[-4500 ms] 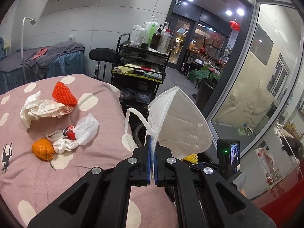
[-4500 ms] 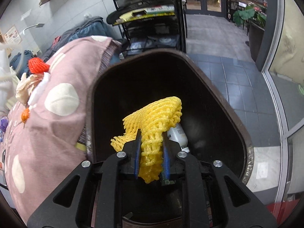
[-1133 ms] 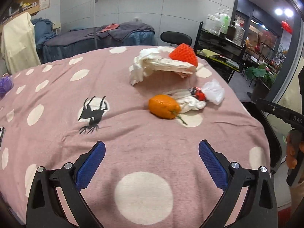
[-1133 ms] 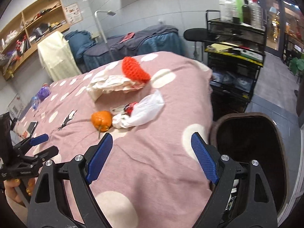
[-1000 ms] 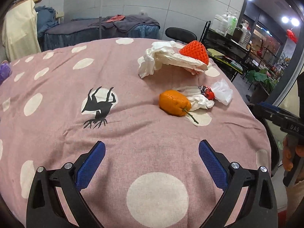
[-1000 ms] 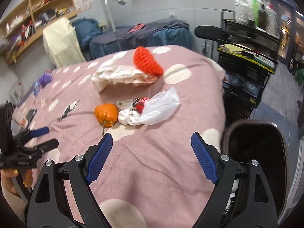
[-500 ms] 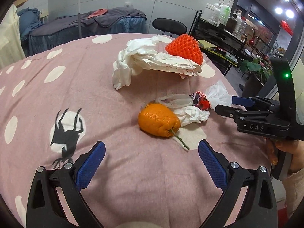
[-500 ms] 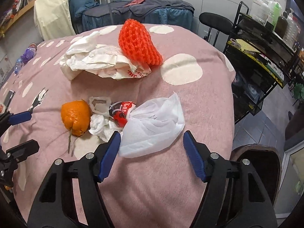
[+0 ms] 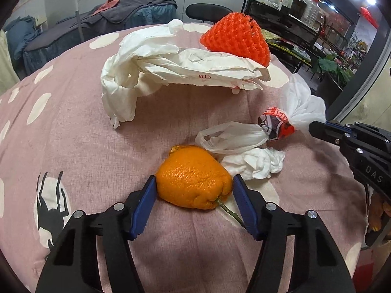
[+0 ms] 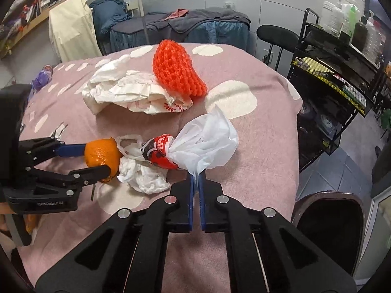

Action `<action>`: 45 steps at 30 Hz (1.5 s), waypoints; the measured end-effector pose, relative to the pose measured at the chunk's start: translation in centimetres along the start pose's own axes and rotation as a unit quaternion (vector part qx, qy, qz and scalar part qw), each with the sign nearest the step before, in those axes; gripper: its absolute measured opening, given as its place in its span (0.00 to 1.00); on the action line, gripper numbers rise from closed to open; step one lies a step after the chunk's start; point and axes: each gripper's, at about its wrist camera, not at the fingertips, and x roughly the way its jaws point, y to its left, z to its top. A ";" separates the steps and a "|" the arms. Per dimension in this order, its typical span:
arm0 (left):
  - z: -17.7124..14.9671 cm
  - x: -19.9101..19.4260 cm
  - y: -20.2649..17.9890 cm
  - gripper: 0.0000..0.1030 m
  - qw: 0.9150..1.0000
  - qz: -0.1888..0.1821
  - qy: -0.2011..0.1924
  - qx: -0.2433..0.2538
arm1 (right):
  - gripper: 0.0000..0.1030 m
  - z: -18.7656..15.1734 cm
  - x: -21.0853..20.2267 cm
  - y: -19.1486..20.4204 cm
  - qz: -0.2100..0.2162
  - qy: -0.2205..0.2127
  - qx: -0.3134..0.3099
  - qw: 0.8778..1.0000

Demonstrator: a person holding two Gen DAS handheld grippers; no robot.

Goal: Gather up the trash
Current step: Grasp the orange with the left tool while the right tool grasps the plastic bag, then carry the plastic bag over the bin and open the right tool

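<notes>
Left wrist view: the left gripper (image 9: 194,193) has its jaws either side of an orange (image 9: 193,186) lying on the pink polka-dot bed cover (image 9: 73,131); the jaws are closing, the blue pads at the fruit's flanks, left pad touching the peel, right pad just beside it. The orange's stem trails toward the right pad. Just beyond the orange, on its right, lie a crumpled tissue (image 9: 254,163) and a thin plastic bag handle (image 9: 227,139), then a red printed wrapper (image 9: 276,124) tied into a white plastic bag (image 9: 303,105). Farther beyond the orange sits a heap of white paper and bags (image 9: 171,70), with an orange-red foam fruit net (image 9: 237,36) on its far right end. Right wrist view: the right gripper (image 10: 196,177) has its jaws together, clamped on the near corner of the white plastic bag, right of the orange. A dark bin (image 10: 330,229) stands on the floor off the bed's edge, well right of the orange.
</notes>
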 end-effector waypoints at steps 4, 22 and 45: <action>-0.4 -0.5 0.2 0.52 1.000 -0.005 -0.016 -0.009 | 0.04 0.0 -1.9 -0.3 0.002 -0.026 0.015 1.000; -3.1 -9.1 -2.5 0.38 0.991 -0.041 -0.122 -0.021 | 0.04 -3.6 -10.4 -2.7 -0.017 -0.110 0.066 0.992; -3.5 -9.2 -17.4 0.38 0.976 -0.156 -0.120 0.086 | 0.04 -14.1 -18.7 -15.8 -0.164 -0.115 0.184 0.962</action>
